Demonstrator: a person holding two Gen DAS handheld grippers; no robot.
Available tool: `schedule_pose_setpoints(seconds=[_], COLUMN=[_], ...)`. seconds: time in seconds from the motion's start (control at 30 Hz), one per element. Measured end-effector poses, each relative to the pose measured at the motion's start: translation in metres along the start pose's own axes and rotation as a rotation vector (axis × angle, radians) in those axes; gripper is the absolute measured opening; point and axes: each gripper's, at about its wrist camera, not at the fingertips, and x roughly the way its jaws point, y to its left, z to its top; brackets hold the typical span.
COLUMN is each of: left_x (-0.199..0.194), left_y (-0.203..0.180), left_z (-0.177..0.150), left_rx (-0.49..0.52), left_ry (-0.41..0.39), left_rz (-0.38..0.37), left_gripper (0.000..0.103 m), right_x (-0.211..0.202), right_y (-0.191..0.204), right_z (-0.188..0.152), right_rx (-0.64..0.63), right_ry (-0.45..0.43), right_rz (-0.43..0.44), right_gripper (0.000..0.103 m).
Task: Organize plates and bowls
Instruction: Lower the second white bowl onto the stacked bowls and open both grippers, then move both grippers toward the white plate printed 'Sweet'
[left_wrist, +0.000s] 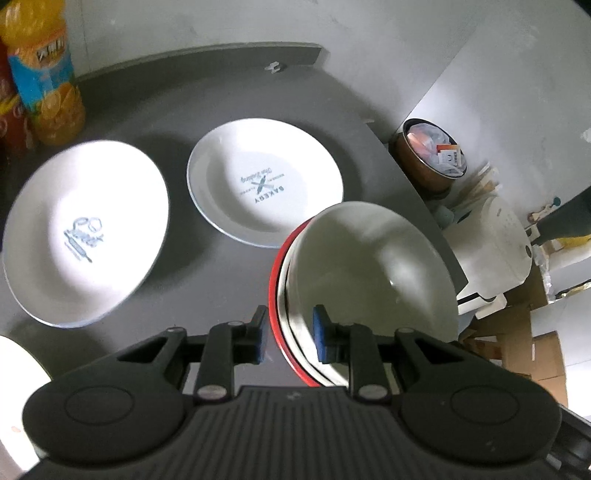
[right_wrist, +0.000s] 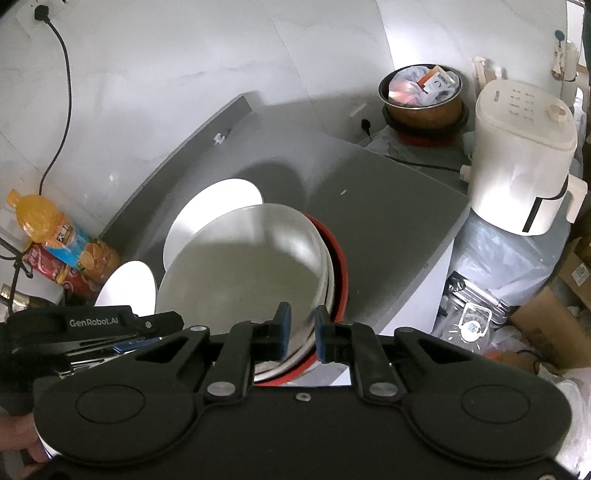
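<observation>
A steel bowl (left_wrist: 369, 266) sits nested in a red bowl (left_wrist: 276, 280) at the right side of the grey table (left_wrist: 221, 92). My left gripper (left_wrist: 290, 338) is shut on the rim of this stack, one blue pad outside the red wall and one inside the steel bowl. From another side my right gripper (right_wrist: 302, 334) is shut on the rim of the same steel bowl (right_wrist: 240, 273) and red bowl (right_wrist: 341, 273). Two white printed plates (left_wrist: 85, 236) (left_wrist: 264, 181) lie flat on the table to the left. In the right wrist view the left gripper's black housing (right_wrist: 92, 323) shows at the left.
An orange drink bottle (left_wrist: 48, 85) and a red can (right_wrist: 62, 275) stand at the table's back left. Past the table's right edge are a white appliance (right_wrist: 524, 155), a pot of packets (right_wrist: 423, 92) and cardboard boxes (right_wrist: 546, 325). Part of a white plate (left_wrist: 18, 369) shows at the lower left.
</observation>
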Motion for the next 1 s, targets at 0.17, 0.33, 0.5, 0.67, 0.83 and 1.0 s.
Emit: schedule_pose_setpoints(seconds=[0.17,0.33,0.5,0.67,0.83,1.0], left_x=[0.001,-0.009,-0.025,-0.041,-0.057,-0.070], left_y=[0.004,0.008,0.016,0.032,0.047,0.064], left_z=[-0.005,-0.006,-0.010,-0.013,-0.017,-0.022], left_rx=[-0.007,-0.007,-0.021,-0.034,-0.037,-0.060], left_ry=[0.009,0.008,-0.005,-0.014,-0.037,-0.055], left_rz=[-0.018,-0.036,0.009,0.030,0.056,0.075], left_gripper=[0.022,0.025,0.040,0.053,0.069,0.076], right_x=[-0.002,-0.009,-0.016,-0.022,-0.023,-0.023], right_y=[0.002,0.009,0.024,0.045,0.065,0.083], right_z=[-0.004,-0.007,-0.010,-0.014,-0.016,-0.019], right_rx=[0.007,0.005,-0.001,-0.028,-0.061,-0.090], right_ry=[0.011,0.006,-0.001,-0.009,-0.005,0.002], right_rz=[-0.006,0.005,0.028,0.050,0.072,0.092], right_gripper=[0.014,0.015,0.031,0.045,0.055,0.059])
